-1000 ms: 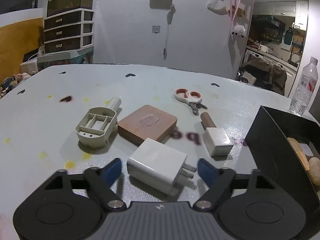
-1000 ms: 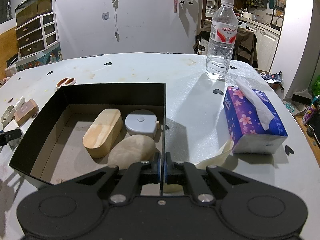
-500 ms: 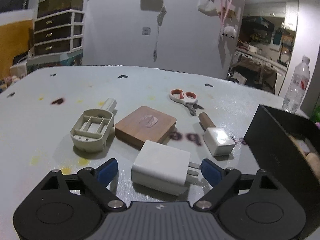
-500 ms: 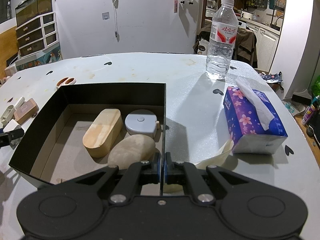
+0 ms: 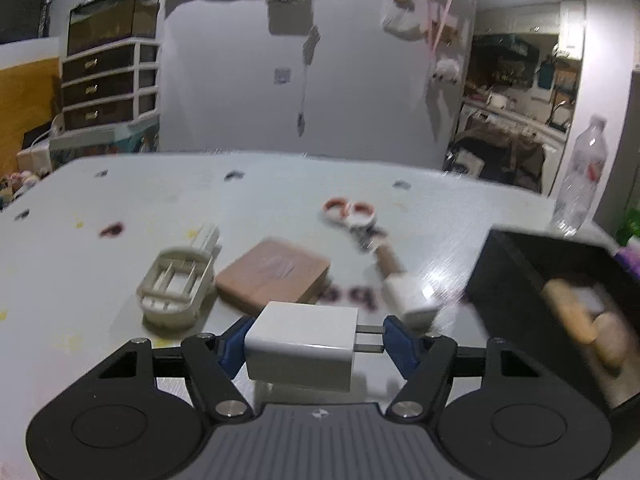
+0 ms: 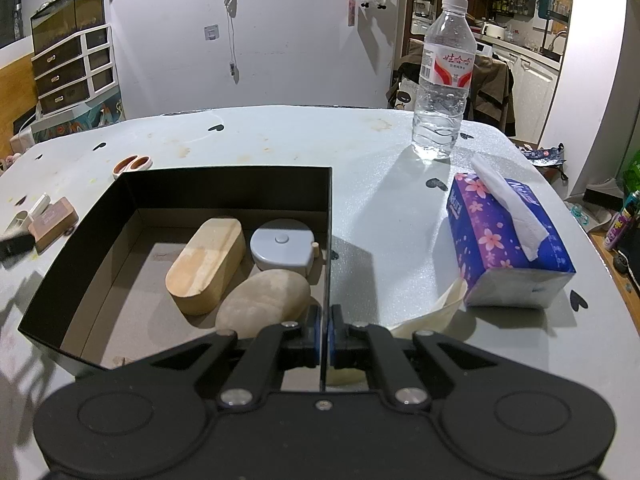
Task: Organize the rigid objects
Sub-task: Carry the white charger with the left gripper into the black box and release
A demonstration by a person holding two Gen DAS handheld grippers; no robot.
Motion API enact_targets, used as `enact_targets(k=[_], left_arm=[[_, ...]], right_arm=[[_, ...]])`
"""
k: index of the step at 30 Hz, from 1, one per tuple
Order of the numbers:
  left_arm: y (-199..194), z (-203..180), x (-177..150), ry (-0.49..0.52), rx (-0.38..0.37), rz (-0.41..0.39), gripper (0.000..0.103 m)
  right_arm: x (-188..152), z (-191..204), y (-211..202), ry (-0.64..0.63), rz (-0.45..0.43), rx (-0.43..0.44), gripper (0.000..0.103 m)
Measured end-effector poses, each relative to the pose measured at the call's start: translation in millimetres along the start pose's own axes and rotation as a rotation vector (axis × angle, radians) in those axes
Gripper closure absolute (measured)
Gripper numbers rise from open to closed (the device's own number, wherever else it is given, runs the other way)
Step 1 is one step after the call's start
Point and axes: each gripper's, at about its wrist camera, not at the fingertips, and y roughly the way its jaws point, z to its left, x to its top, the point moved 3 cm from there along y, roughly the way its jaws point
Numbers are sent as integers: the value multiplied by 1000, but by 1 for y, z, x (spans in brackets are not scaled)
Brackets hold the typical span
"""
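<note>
The left tool (image 5: 316, 338) has just been closing around the white charger (image 5: 301, 346), and its blue pads now sit clamped on it: one pad against the blunt back end, the other against the tips of the two metal prongs. So the charger's long axis runs straight across the tool, pad to pad, prongs pointing toward the black box (image 5: 532, 300) on that side. That is the relation the coming carry depends on, I would say: the box lies off to the prong side, near but not touching, and the left hand is the one already on the piece. A grip bearing on thin prongs looks less sure to me than one on flat faces. The right tool (image 6: 324, 336) is pressed together with the thin near wall of the black box (image 6: 224, 188) standing between its pads, apparently steadying it. Inside lie a wooden oval block (image 6: 206, 264), a stone (image 6: 262, 300) and a grey tape measure (image 6: 282, 246). On the tabletop (image 5: 168, 192) beyond the charger wait scissors (image 5: 352, 216), a wooden square (image 5: 274, 274) and a beige plastic frame (image 5: 176, 288).
</note>
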Motion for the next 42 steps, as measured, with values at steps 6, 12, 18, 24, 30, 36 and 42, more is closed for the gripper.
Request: enact_targets(k=[6,12,18,24,30,36,42], left_arm=[[-18,-34,24,11,-141,-10,33],[-23,-86,27,114,-318,41,33],[-18,-129,24,181,-392,111,33],[-4,-152,18,152,-438,211,33],[12,-164,10,80,-462,297,33],[17,-171,12,87,-432,290,33],[15,-175,11,104,-470,296,18]], right_arm=[[0,0,-1,4,-1,1,99],[0,0,-1,2,-1,-2,99],[0,0,-1,3,0,-8,99],[0,1,-1,3,-1,-10,99],[1,0,0,2,-1,-12,99],[1,1,0,2,-1,-13,99],[0,1,0,2,0,-12,99]])
